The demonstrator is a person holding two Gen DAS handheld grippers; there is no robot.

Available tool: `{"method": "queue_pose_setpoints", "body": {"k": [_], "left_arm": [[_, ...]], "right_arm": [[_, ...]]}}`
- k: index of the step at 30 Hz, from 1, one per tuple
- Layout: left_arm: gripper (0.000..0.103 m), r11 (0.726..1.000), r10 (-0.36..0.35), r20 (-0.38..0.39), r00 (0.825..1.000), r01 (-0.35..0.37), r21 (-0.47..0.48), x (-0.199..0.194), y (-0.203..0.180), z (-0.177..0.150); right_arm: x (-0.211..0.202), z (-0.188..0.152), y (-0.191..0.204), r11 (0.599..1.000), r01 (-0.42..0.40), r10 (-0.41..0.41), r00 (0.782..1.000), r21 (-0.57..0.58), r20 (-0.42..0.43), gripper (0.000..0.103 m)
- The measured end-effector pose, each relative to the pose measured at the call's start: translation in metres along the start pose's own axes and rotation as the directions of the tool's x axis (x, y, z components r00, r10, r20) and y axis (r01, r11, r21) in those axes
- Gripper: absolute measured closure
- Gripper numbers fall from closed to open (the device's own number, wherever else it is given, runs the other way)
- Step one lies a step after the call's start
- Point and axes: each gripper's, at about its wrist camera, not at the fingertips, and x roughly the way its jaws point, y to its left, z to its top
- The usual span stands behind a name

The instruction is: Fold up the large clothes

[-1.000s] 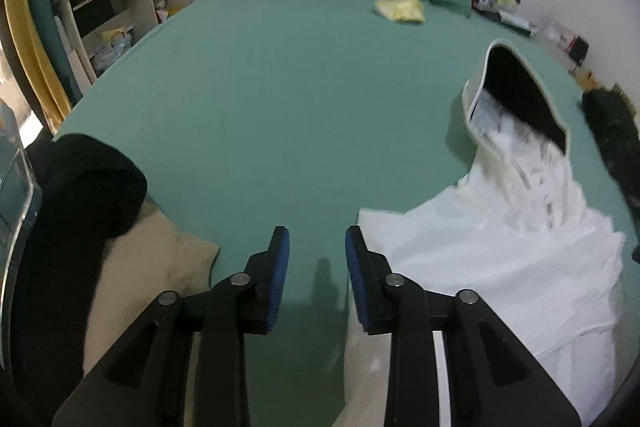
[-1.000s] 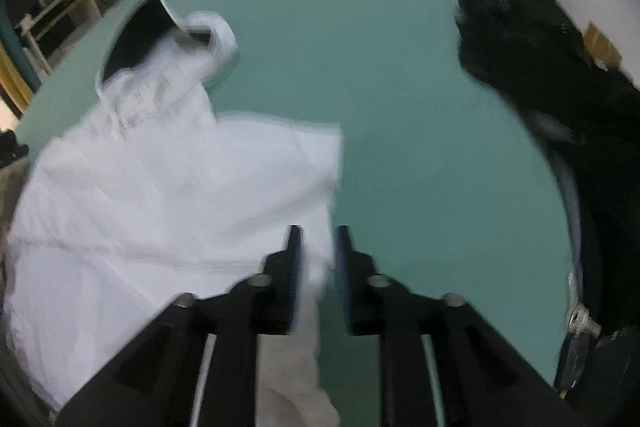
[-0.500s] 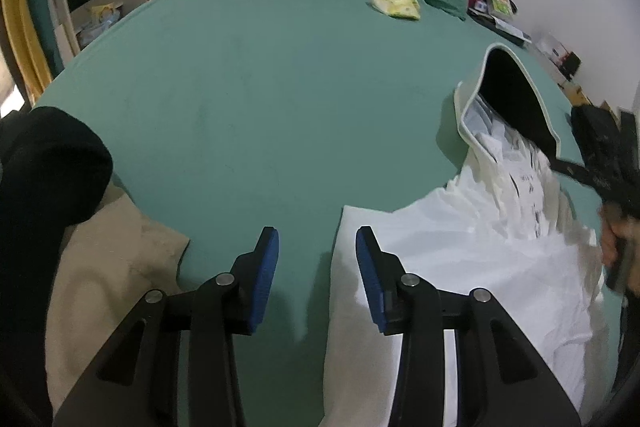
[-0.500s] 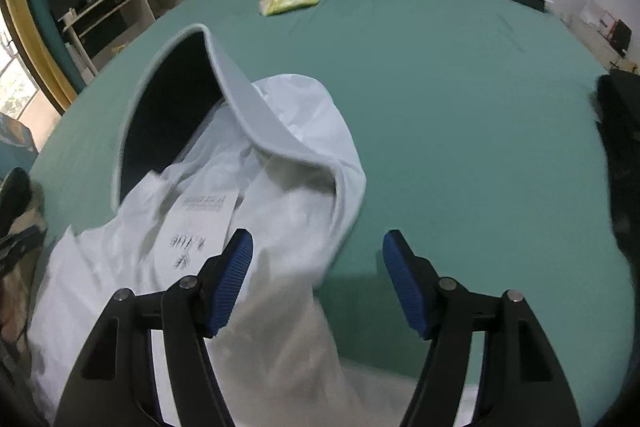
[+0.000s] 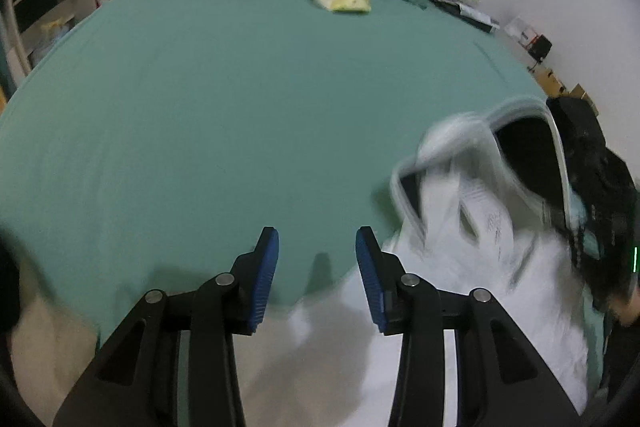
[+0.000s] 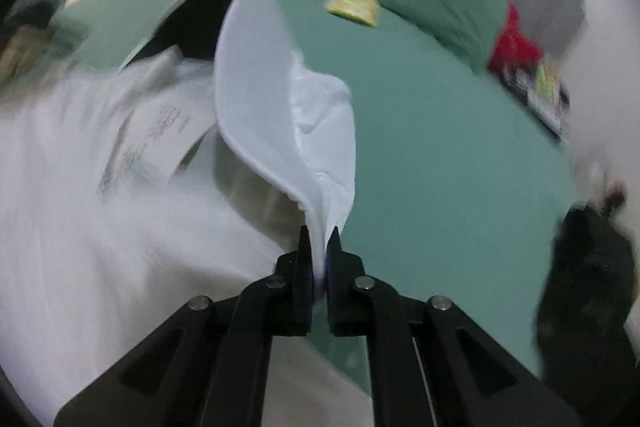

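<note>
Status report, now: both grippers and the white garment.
Right gripper jaws shut on white garment, hood edge pinched and lifted. Left gripper open, empty, over green bed. Black clothing lies to the right, apart from the garment.

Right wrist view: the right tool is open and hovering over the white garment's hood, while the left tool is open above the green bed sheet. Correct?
Not quite. The right wrist view shows the right tool shut on the white garment, pinching fabric at the hood's edge between its fingers. The rest holds: in the left wrist view the left tool is open above the green bed sheet.
</note>
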Motion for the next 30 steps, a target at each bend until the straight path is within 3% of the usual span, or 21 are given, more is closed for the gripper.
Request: {"method": "queue_pose_setpoints", "body": {"k": [5, 8, 10, 12, 15, 17, 19, 22, 24, 25, 26, 27, 28, 29, 30], "left_arm": [[0.060, 0.995, -0.096, 0.004, 0.995, 0.096, -0.015, 0.032, -0.028, 0.057], [0.060, 0.986, -0.149, -0.094, 0.984, 0.155, 0.061, 0.065, -0.061, 0.067], [0.060, 0.979, -0.093, -0.132, 0.987, 0.115, 0.167, 0.080, -0.083, 0.059], [0.060, 0.960, -0.066, -0.177, 0.982, 0.111, 0.259, 0.091, -0.100, 0.046], [0.061, 0.937, -0.060, -0.164, 0.985, 0.112, 0.332, 0.092, -0.107, 0.029], [0.061, 0.936, -0.085, -0.182, 0.980, 0.142, 0.323, 0.091, -0.102, 0.024], [0.061, 0.930, -0.109, -0.204, 0.973, 0.173, 0.325, 0.089, -0.098, 0.020], [0.061, 0.905, -0.114, -0.222, 0.968, 0.193, 0.379, 0.086, -0.095, 0.012], [0.060, 0.899, -0.124, -0.214, 0.969, 0.201, 0.389, 0.083, -0.091, 0.011], [0.055, 0.900, -0.129, -0.212, 0.969, 0.204, 0.386, 0.083, -0.087, 0.010], [0.051, 0.901, -0.129, -0.204, 0.970, 0.201, 0.386, 0.083, -0.085, 0.010], [0.046, 0.903, -0.130, -0.193, 0.973, 0.196, 0.383, 0.084, -0.081, 0.010], [0.045, 0.905, -0.137, -0.191, 0.972, 0.201, 0.376, 0.085, -0.080, 0.011], [0.044, 0.907, -0.157, -0.185, 0.970, 0.216, 0.362, 0.085, -0.077, 0.010], [0.042, 0.906, -0.167, -0.183, 0.969, 0.224, 0.359, 0.083, -0.076, 0.006]], "right_arm": [[-0.001, -0.025, 0.005, 0.998, -0.036, 0.035, 0.999, -0.045, -0.018, 0.097], [-0.006, -0.024, -0.014, 0.993, -0.105, 0.107, 0.994, 0.056, -0.030, 0.080], [-0.010, -0.024, -0.030, 0.968, -0.202, 0.207, 0.978, 0.151, -0.016, 0.062], [-0.018, -0.033, -0.058, 0.888, -0.339, 0.340, 0.939, 0.311, 0.052, 0.048], [-0.023, -0.049, -0.091, 0.744, -0.457, 0.416, 0.888, 0.487, 0.198, 0.026], [-0.013, -0.054, -0.111, 0.639, -0.503, 0.439, 0.860, 0.582, 0.262, 0.021], [0.010, -0.052, -0.120, 0.558, -0.516, 0.486, 0.838, 0.650, 0.249, 0.021], [0.046, -0.037, -0.114, 0.512, -0.541, 0.580, 0.791, 0.667, 0.196, 0.020], [0.052, -0.024, -0.105, 0.546, -0.544, 0.578, 0.795, 0.637, 0.184, 0.019], [0.056, -0.016, -0.104, 0.548, -0.562, 0.598, 0.781, 0.620, 0.180, 0.021], [0.060, -0.006, -0.096, 0.547, -0.588, 0.639, 0.753, 0.596, 0.157, 0.031], [0.061, 0.001, -0.086, 0.568, -0.591, 0.654, 0.747, 0.572, 0.122, 0.045], [0.060, 0.008, -0.073, 0.617, -0.576, 0.650, 0.757, 0.536, 0.065, 0.058], [0.060, 0.015, -0.061, 0.661, -0.562, 0.639, 0.769, 0.497, 0.021, 0.063], [0.058, 0.021, -0.055, 0.688, -0.558, 0.630, 0.776, 0.464, -0.001, 0.076]]}}
